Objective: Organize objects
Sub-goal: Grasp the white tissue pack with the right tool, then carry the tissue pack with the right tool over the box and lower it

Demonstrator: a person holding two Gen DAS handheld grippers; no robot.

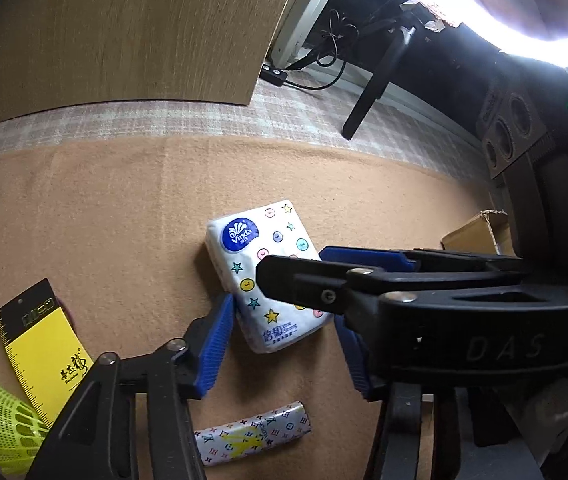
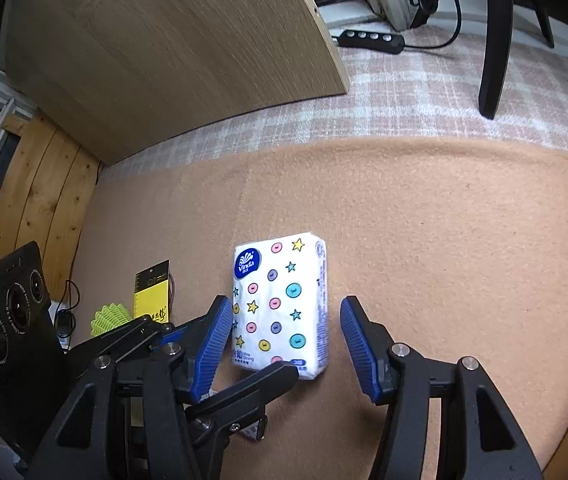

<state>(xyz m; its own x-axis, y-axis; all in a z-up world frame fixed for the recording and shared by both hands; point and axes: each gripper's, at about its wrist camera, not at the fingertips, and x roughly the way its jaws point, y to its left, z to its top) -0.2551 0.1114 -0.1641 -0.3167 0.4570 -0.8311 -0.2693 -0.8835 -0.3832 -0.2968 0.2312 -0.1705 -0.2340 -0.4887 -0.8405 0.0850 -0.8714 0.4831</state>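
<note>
A white Vinda tissue pack (image 1: 262,264) printed with buttons and stars lies flat on the tan blanket (image 1: 84,220). My left gripper (image 1: 284,312) is shut on its near end. One blue pad lies against the left long edge and the other sits at the near right corner. In the right wrist view my right gripper (image 2: 284,300) straddles the same pack (image 2: 280,304) and is open, with blanket showing between its right pad and the pack. The right gripper's black finger (image 1: 303,288) crosses the pack. One of the left gripper's fingers (image 2: 260,384) covers its near edge.
A yellow card (image 1: 40,356), a green plastic shuttlecock (image 1: 0,428) and a patterned wrapped stick (image 1: 252,436) lie near the left gripper. A wooden board (image 1: 124,28) stands behind. A cardboard box (image 1: 479,232) sits at the right, with a black stand leg (image 2: 491,60) and a cable switch (image 2: 371,40) on the plaid cloth.
</note>
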